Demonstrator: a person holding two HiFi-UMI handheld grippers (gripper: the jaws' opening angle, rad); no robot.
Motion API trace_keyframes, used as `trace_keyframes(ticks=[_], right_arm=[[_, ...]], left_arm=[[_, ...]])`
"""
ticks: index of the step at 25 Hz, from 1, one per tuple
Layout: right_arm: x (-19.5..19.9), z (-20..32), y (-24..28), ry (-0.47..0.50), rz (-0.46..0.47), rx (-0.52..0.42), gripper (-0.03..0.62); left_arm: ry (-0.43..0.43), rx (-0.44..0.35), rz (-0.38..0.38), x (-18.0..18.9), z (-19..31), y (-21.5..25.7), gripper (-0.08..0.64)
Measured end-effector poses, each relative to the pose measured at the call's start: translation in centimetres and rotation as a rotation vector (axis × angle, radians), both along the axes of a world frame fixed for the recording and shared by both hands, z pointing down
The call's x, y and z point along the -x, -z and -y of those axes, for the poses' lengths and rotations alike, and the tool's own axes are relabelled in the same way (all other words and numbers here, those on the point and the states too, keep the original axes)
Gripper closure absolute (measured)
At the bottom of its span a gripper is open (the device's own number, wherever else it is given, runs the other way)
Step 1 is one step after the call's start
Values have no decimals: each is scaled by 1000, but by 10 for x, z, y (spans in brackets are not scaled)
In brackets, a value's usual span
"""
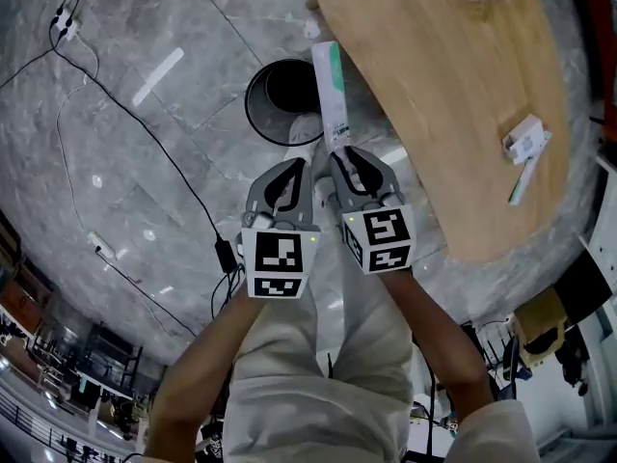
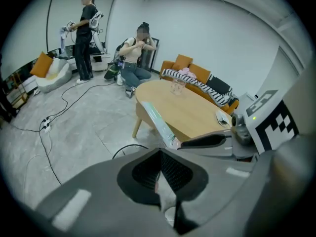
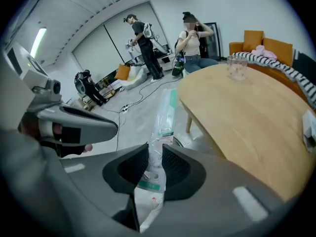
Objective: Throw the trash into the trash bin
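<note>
A long clear plastic wrapper (image 1: 331, 90) with green print stands up between the pads of my right gripper (image 1: 339, 152), which is shut on its lower end. In the right gripper view the wrapper (image 3: 165, 117) rises from my right gripper (image 3: 154, 152). Its top reaches over the rim of the round black trash bin (image 1: 253, 95) on the floor. My left gripper (image 1: 294, 165) hangs close beside the right one, to its left. In the left gripper view my left gripper (image 2: 160, 154) has its pads together with nothing clearly between them. That view also shows the wrapper (image 2: 160, 120) and the bin's rim (image 2: 126, 149).
A wooden oval table (image 1: 453, 114) stands right of the bin, with white packets (image 1: 525, 143) and a clear cup (image 3: 236, 67) on it. Black cables (image 1: 125, 104) run over the grey marble floor. Two people (image 2: 133, 58) and an orange sofa (image 2: 197, 75) are at the far wall.
</note>
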State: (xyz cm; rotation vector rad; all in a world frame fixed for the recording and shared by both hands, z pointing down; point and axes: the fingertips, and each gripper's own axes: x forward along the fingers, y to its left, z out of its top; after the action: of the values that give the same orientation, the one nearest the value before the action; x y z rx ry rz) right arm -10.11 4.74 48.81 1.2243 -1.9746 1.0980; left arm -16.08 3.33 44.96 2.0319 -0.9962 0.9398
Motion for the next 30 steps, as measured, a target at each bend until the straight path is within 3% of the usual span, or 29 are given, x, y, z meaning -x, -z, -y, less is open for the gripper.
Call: trace_keyframes(ticks=[6,20,30], right_arm=[[19,-12,-38,80,-6,66,479],[40,-44,-145,200,-45,246,479],[40,-40,-200,147,-66,400,474]], left_arm=[[76,67,3,26,-13,-43,560],[118,122,85,75,-36,-129,560],[86,129,76,66,-33,-134,560]])
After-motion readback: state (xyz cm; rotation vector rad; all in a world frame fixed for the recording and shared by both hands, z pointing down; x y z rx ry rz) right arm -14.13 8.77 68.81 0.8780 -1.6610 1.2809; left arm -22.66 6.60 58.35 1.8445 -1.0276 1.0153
